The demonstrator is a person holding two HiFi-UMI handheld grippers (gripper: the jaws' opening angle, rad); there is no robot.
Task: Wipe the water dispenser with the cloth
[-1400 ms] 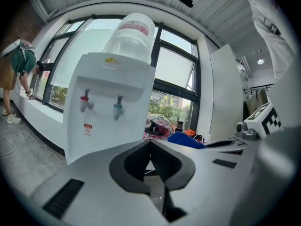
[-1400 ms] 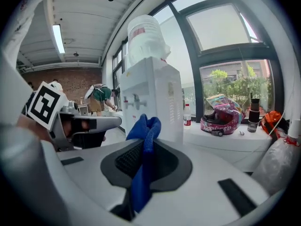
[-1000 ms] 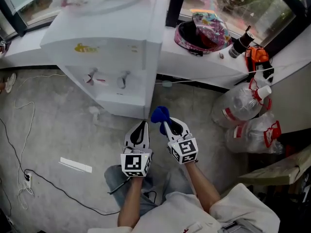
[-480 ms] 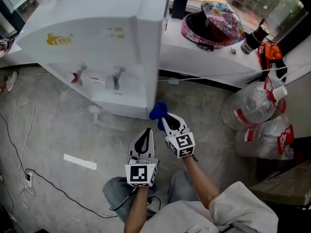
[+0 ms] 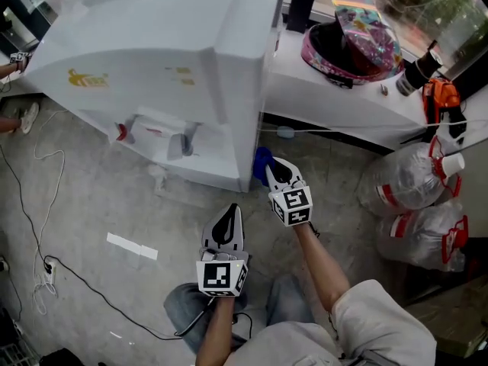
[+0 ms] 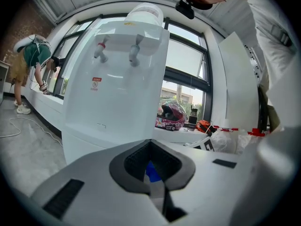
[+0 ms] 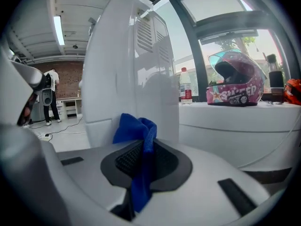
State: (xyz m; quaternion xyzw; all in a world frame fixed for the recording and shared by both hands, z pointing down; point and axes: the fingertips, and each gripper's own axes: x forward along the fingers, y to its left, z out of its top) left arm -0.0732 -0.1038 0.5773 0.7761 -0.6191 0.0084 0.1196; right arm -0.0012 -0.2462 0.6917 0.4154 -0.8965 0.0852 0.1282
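Observation:
The white water dispenser (image 5: pixel 175 59) stands at the upper left of the head view, with a red tap (image 5: pixel 122 133) and a grey tap (image 5: pixel 187 140) on its front. My right gripper (image 5: pixel 273 166) is shut on a blue cloth (image 5: pixel 262 163), low by the dispenser's right side panel. In the right gripper view the cloth (image 7: pixel 137 132) sticks up between the jaws, with the dispenser's side (image 7: pixel 131 65) close ahead. My left gripper (image 5: pixel 228 212) hangs lower, shut with nothing in it, facing the dispenser's front (image 6: pixel 117 84).
A pink helmet (image 5: pixel 352 43) and a dark bottle (image 5: pixel 420 67) sit on the white sill (image 5: pixel 328 97) right of the dispenser. Clear bags (image 5: pixel 415 185) lie on the floor at right. A black cable (image 5: pixel 69 280) and a white strip (image 5: pixel 131 245) lie at left. A person (image 6: pixel 29 65) stands far left.
My right gripper has carried the cloth up and forward, closer to the dispenser's right side. The left gripper has stayed low and slipped slightly back.

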